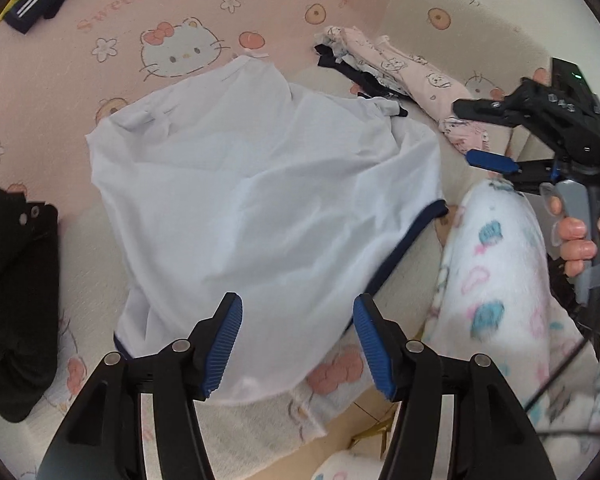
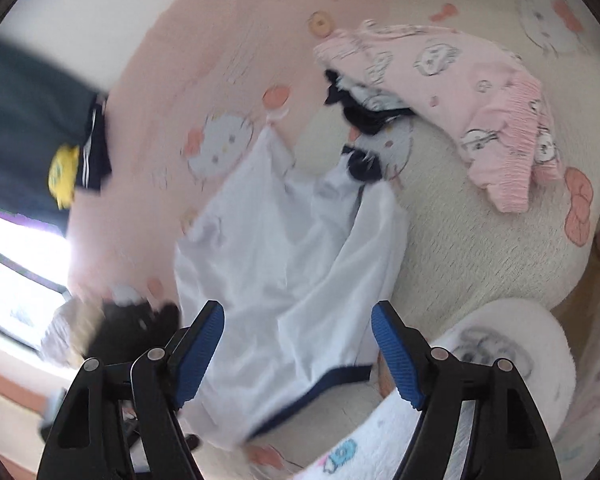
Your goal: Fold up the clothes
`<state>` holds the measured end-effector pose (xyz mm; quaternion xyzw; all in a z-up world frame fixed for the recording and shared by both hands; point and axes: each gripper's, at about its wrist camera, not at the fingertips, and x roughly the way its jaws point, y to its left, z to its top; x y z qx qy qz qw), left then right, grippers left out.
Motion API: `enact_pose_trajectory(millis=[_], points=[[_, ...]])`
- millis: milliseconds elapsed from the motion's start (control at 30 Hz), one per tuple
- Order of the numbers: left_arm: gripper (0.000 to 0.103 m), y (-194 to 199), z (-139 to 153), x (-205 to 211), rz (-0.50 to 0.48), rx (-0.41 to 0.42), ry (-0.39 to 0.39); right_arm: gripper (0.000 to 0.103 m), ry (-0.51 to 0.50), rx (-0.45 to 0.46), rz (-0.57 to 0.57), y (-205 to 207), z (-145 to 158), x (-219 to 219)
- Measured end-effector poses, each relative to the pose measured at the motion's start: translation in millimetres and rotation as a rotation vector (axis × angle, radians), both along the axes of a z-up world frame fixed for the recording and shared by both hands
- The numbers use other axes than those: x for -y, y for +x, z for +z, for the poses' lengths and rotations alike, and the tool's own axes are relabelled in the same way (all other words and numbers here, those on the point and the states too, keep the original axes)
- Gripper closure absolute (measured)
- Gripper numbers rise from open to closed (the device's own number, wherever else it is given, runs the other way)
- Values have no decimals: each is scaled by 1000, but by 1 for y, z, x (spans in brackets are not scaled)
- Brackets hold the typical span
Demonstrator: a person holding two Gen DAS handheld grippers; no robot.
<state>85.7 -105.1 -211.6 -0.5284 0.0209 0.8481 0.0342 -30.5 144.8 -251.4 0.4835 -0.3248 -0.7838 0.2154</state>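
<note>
Shirt [image 1: 260, 200], white with navy trim, lies spread and rumpled on the blanket [image 1: 140, 8]. Left gripper [image 1: 298, 344] hangs over its near hem, jaws wide, holding nothing. Right gripper [image 2: 298, 350] is likewise wide and empty. Pink pyjamas [image 2: 480, 92] lie beyond.

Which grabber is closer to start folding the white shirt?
Probably the left gripper. Its open fingers hang right over the near edge of the white shirt. The right gripper is open too, but off to the side near the pink clothes.
</note>
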Motion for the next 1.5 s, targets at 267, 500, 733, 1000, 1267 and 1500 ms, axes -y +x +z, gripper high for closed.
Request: enact_pose_trajectory(millis=[267,500,733,1000,1267,1500], points=[[48,-33,0,-24,-52,2,-29,26,11,29,-34,-8,-5,-15],[48,-57,5,-35,-87,-19,-77,27,120,32,51,-32,13,-9],[48,-93,13,-52,-120,-15,-70,27,255,13,218,-72,42,18],[48,-133,8,-67,-142,-2,-127,27,158,75,185,-105,10,-2],[48,-182,-8,-85,-213,35,-166,27,20,226,79,-110,-35,-34],[48,-208,-17,-97,-238,69,-125,26,12,251,116,-112,-42,-27]])
